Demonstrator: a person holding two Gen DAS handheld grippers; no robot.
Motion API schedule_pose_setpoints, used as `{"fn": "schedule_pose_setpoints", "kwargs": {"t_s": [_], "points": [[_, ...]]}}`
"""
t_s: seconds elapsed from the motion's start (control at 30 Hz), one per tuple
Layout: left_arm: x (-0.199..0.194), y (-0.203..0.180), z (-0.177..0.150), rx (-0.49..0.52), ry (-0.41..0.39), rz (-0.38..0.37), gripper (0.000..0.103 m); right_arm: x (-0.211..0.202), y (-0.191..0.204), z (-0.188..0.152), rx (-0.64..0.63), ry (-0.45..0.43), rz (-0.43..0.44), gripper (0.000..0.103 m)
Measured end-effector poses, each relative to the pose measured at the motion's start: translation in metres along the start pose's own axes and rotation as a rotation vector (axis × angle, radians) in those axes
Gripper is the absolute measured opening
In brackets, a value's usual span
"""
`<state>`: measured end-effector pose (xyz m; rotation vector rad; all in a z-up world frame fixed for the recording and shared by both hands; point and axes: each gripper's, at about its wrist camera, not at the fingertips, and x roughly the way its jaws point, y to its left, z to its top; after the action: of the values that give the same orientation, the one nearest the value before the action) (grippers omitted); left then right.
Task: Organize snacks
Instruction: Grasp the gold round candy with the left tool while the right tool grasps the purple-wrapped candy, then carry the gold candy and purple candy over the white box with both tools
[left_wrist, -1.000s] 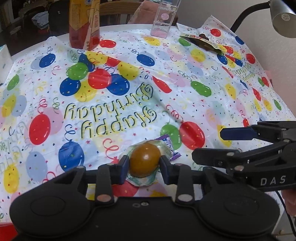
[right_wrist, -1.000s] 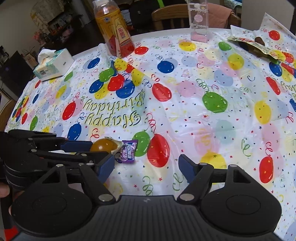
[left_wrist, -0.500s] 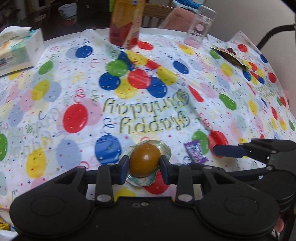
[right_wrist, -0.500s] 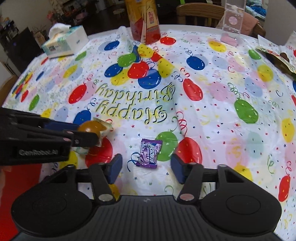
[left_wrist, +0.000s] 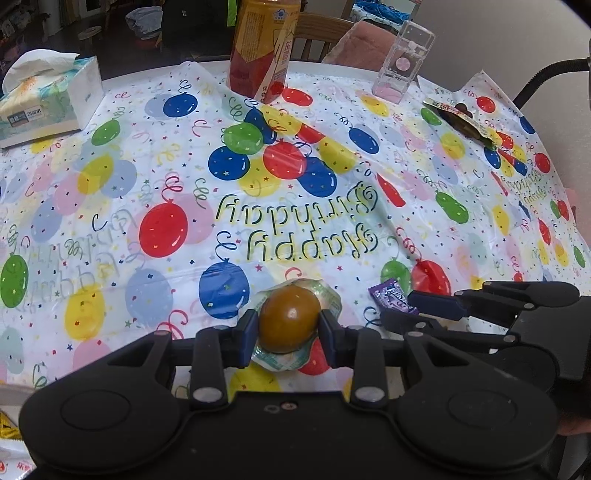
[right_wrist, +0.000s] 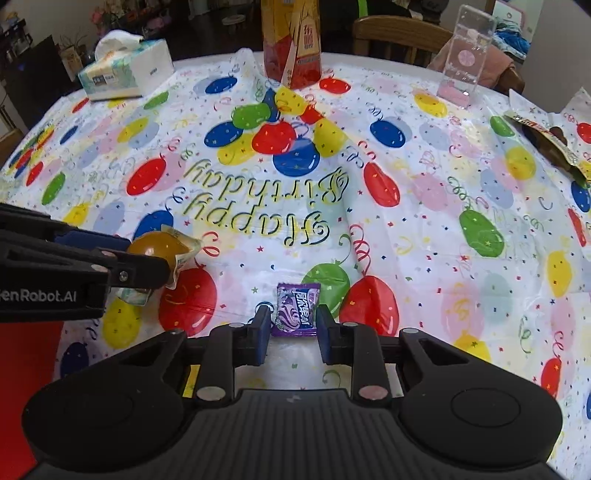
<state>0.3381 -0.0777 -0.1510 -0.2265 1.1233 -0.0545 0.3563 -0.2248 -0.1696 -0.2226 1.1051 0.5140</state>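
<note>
Our left gripper (left_wrist: 289, 325) clamps its 2 fingers on the brown round jelly in clear wrap (left_wrist: 289, 322) above the bench (left_wrist: 110, 206), while our right gripper (right_wrist: 293, 325) straddles the small purple candy packet (right_wrist: 295, 309), fingers not visibly pressing it.

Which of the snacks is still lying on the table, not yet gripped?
The purple candy: it lies flat between open fingers. The brown jelly cup is clamped.

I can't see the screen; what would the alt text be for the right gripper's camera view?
The right gripper straddles a small purple candy packet lying on a balloon-print birthday tablecloth, its fingers on either side but not visibly squeezing it. At left, the left gripper is shut on a wrapped brown egg-shaped snack. A tissue box, drink carton and clear container stand at the far edge.
</note>
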Motion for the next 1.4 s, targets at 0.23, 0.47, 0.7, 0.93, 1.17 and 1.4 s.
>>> {"fn": "schedule_pose_setpoints", "kwargs": {"t_s": [0.23,0.47,0.7,0.93,1.17,1.4], "points": [[-0.028,-0.006,-0.006,0.017,-0.026,-0.041,0.032,-0.041,0.006,-0.003,-0.005,-0.039,0.003,0.025],[-0.066,-0.008,-0.017,0.023,-0.051,-0.081,0.032,-0.088,0.023,-0.010,-0.028,-0.092,0.016,0.025],[-0.106,0.003,-0.032,0.014,-0.091,-0.110,0.032,-0.127,0.050,-0.017,-0.066,-0.140,0.037,0.025],[-0.143,0.030,-0.048,-0.017,-0.131,-0.110,0.032,-0.154,0.089,-0.021,-0.113,-0.173,0.061,0.025],[-0.175,0.069,-0.069,-0.058,-0.165,-0.071,0.032,-0.166,0.134,-0.022,-0.161,-0.187,0.096,0.026],[-0.199,0.116,-0.091,-0.108,-0.184,-0.016,0.032,-0.162,0.183,-0.024,-0.206,-0.176,0.134,0.026]]}}
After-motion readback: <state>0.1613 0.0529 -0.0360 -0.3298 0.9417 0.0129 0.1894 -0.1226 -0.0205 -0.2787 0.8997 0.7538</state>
